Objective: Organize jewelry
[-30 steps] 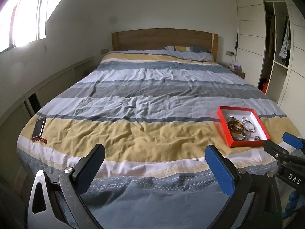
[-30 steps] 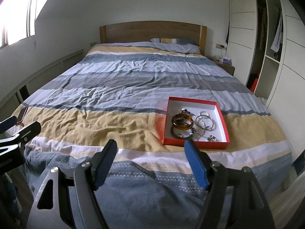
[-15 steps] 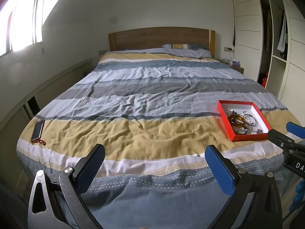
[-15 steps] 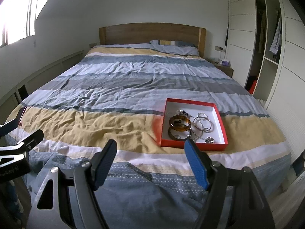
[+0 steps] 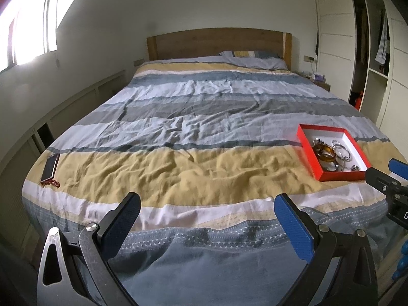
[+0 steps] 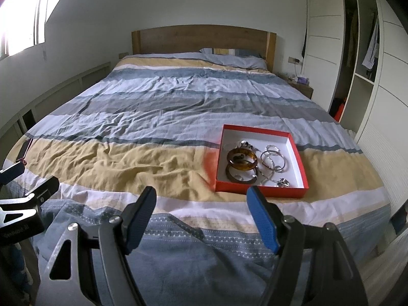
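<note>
A red box (image 6: pixel 298 153) with a white inside lies on the striped bed cover, near the foot of the bed on the right; it also shows in the left wrist view (image 5: pixel 306 142). It holds amber bangles (image 6: pixel 242 156), silver bracelets (image 6: pixel 274 159) and small silver pieces. My right gripper (image 6: pixel 201 204) is open and empty, just short of the box and a little left of it. My left gripper (image 5: pixel 207 210) is open and empty over the foot of the bed, well left of the box.
A phone (image 5: pixel 50 164) with a red strap lies at the bed's left edge. The bed (image 5: pixel 204 117) has a wooden headboard (image 5: pixel 216 42). A wardrobe (image 6: pixel 362 51) stands on the right, low cabinets on the left.
Both grippers have drawn slightly back and tilted; the box sits a little farther off in both views. Both stay open and empty.
</note>
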A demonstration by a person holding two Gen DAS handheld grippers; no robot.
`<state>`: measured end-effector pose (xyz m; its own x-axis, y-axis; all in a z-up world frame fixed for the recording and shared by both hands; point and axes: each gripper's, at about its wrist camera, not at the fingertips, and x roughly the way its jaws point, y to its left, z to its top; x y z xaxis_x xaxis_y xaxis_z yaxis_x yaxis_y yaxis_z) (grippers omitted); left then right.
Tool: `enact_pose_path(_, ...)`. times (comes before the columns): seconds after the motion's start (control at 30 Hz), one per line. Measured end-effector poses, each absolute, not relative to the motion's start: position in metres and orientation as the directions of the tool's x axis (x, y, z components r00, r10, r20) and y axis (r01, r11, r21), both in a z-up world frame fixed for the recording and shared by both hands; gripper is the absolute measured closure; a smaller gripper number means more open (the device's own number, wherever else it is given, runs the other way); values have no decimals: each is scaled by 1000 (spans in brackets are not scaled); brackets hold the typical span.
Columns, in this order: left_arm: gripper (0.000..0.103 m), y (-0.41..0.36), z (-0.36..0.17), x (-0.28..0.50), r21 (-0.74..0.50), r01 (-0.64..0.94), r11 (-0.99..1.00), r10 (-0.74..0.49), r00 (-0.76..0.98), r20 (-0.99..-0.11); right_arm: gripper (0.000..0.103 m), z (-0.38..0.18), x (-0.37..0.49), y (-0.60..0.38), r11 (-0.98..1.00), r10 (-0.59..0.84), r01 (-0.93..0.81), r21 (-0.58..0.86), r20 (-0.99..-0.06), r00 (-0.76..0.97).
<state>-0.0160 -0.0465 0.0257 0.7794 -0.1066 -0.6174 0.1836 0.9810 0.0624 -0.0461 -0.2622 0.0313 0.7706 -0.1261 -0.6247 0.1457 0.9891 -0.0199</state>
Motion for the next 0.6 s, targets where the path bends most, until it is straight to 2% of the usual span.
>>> enact_pose_path(0.6, 1, -50, 3, 1, 65, 199, 978, -106, 738, -667, 31, 2, -27, -266, 988, -107, 152, 4, -694, 712)
